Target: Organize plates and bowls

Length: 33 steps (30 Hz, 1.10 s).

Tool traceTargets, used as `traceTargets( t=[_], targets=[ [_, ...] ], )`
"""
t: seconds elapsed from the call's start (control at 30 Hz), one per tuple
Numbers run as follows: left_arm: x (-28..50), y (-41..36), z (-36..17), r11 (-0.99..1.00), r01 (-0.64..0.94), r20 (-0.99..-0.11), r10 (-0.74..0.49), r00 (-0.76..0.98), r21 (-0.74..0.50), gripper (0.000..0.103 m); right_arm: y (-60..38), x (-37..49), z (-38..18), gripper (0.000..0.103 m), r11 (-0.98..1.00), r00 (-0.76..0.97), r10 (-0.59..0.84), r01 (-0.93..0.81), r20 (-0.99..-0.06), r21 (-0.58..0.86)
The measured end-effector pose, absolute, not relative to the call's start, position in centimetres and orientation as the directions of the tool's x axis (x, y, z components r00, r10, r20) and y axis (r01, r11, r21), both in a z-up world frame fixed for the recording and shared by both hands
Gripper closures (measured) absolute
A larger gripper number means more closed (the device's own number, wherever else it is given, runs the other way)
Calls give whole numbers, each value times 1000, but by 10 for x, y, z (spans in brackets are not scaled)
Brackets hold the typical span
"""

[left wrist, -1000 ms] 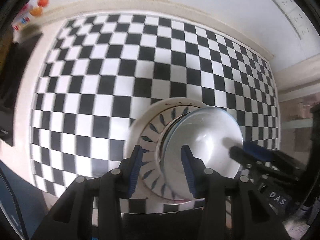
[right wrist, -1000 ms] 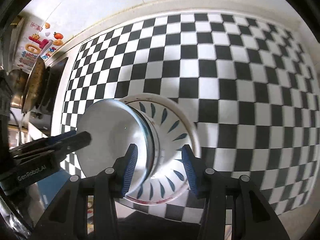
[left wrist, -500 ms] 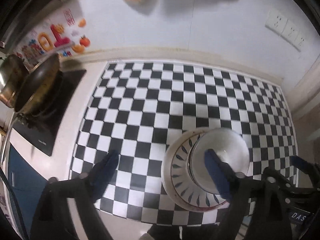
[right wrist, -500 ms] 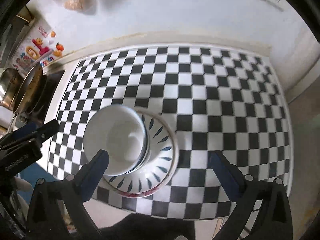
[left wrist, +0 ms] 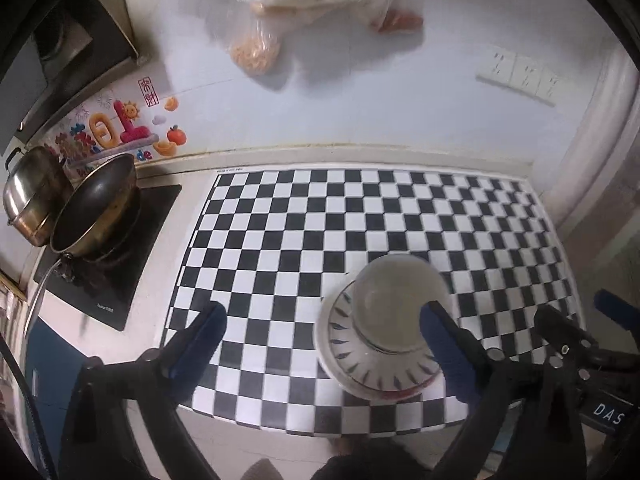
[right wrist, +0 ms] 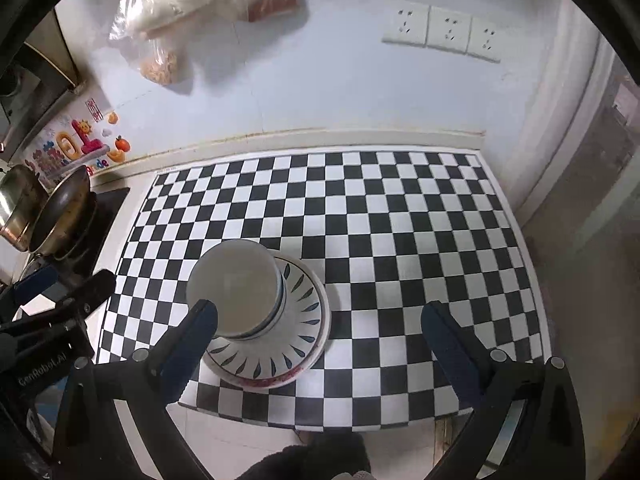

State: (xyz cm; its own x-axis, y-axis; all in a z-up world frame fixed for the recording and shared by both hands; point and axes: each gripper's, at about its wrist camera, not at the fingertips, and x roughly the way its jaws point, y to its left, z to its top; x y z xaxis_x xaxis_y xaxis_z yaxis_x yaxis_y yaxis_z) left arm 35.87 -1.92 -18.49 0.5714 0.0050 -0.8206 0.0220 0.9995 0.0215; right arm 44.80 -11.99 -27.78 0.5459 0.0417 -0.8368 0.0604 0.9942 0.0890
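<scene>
Both sets of tongs have pulled up and back from the stack since a second ago, when each sat narrowed over the rim of the dishes; now I read them as spread wide and holding nothing.

Sitting in the near part of the black-and-white chequered mat (right wrist: 400,216), the plain white ceramic bowl (right wrist: 234,286) rests inside the wider white dish with dark blue leaf marks and a red-edged rim (right wrist: 298,334). I take the nesting as the point: smaller inside larger, one footprint, stable without a grip. It sits off-centre, towards the far left of the dish as my right camera sees it.

My left tongs (left wrist: 322,334) hang above the mat with their right finger overlapping the stack in view, though I judge them clear of it. My right tongs (right wrist: 318,334) straddle the stack from above, left finger over the bowl's near edge in the picture.

From the right camera I see the whole dish rim, the red edge and the three white wall sockets (right wrist: 442,32) squarely. Only the left camera shows the black induction hob (left wrist: 104,264) in full, with the dark frying pan (left wrist: 94,208) and steel pot (left wrist: 30,196) on the tabletop (left wrist: 192,184) beside the mat, plus the hanging clear plastic bags (left wrist: 308,4) on the wall.
</scene>
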Motion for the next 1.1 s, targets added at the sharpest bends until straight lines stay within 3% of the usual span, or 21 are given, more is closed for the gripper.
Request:
traceTargets(
  t=[0.63,1.1],
  targets=[
    [220,-40,-92,996,-22,-689,78,720,89,3,-161,302,-182,0,994,712,51,30,-700,102],
    [114,-25,-47,997,-54,-642,81,763,63,3,-145,175,-130,0,997,763,58,-13,-643,75]
  ],
)
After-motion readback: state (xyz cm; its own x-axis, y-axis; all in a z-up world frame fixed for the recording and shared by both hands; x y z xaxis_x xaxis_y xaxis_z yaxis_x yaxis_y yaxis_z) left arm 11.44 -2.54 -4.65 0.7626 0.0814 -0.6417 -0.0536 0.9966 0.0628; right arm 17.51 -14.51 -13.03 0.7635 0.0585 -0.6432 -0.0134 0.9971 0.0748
